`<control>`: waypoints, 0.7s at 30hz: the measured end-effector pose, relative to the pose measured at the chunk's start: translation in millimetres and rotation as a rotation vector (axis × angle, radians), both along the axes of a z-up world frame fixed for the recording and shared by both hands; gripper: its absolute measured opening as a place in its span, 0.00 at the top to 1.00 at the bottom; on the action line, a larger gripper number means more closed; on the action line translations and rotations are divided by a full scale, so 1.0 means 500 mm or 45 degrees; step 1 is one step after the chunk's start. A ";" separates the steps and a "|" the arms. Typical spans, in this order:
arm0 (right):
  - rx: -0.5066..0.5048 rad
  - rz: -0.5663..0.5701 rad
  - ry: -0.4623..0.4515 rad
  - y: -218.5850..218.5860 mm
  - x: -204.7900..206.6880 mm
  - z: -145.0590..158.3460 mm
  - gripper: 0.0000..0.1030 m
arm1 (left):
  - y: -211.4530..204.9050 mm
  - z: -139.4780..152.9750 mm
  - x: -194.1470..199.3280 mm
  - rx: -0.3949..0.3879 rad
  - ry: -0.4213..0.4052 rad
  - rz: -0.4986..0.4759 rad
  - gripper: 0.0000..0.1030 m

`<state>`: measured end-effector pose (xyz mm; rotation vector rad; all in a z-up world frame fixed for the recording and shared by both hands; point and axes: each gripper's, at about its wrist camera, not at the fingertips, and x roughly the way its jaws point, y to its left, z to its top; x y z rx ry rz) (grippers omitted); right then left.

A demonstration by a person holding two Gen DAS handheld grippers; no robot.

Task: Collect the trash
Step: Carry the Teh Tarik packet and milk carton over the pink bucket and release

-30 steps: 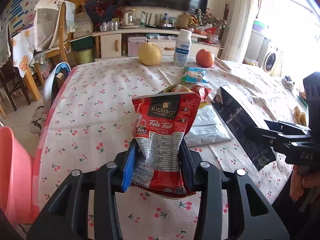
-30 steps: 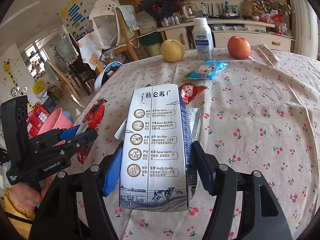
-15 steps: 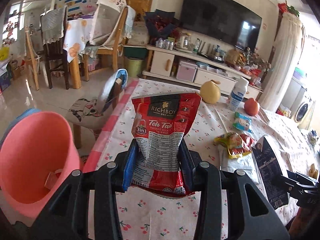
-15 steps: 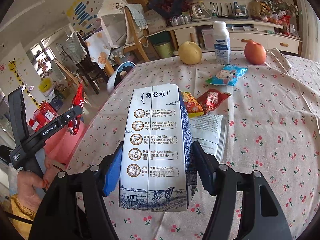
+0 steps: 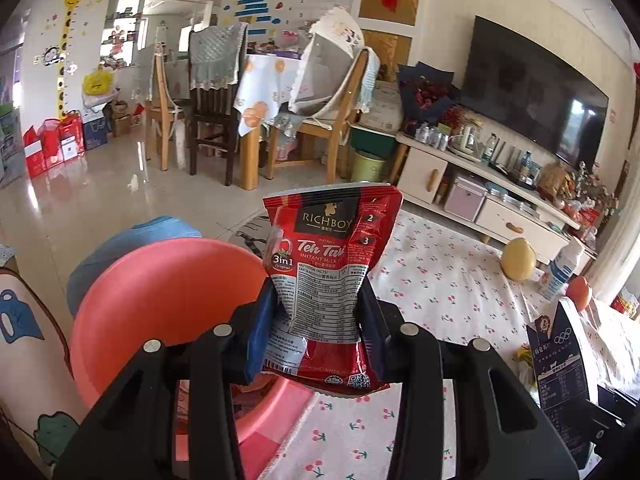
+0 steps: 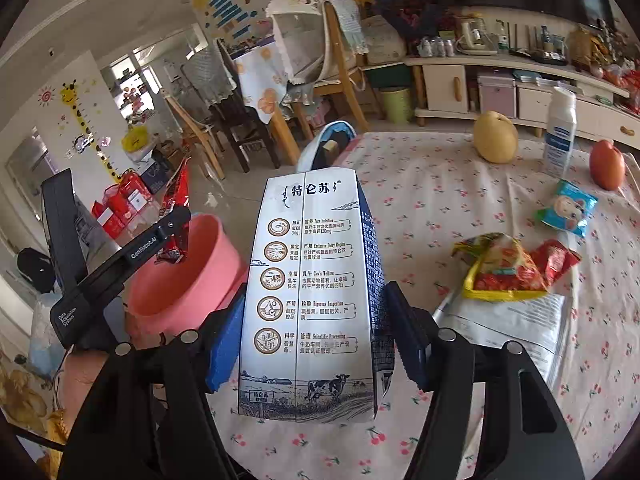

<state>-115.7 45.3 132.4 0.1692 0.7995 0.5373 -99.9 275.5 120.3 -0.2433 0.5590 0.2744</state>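
Red tea sachet [image 5: 326,280], white-and-navy milk carton [image 6: 312,300], pink bin [image 5: 160,292], white tablecloth [image 6: 440,208] with cherry print

Both wrist views look forward and downward, close over the surface [image 5: 448,280] edge; both share the pink bin [image 5: 160,292], at lower left.

One pink bin [image 6: 188,276], one red tea sachet [image 5: 330,276], one milk carton [image 6: 312,292], one pear [image 6: 495,138], one white bottle [image 6: 560,136], two grippers, left [image 5: 320,320] and right [image 6: 316,336]
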 end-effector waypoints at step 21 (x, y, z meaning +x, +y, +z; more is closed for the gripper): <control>0.084 0.255 0.092 0.320 0.131 -0.004 0.35 | 0.230 -0.047 -0.018 -0.277 0.135 0.397 0.59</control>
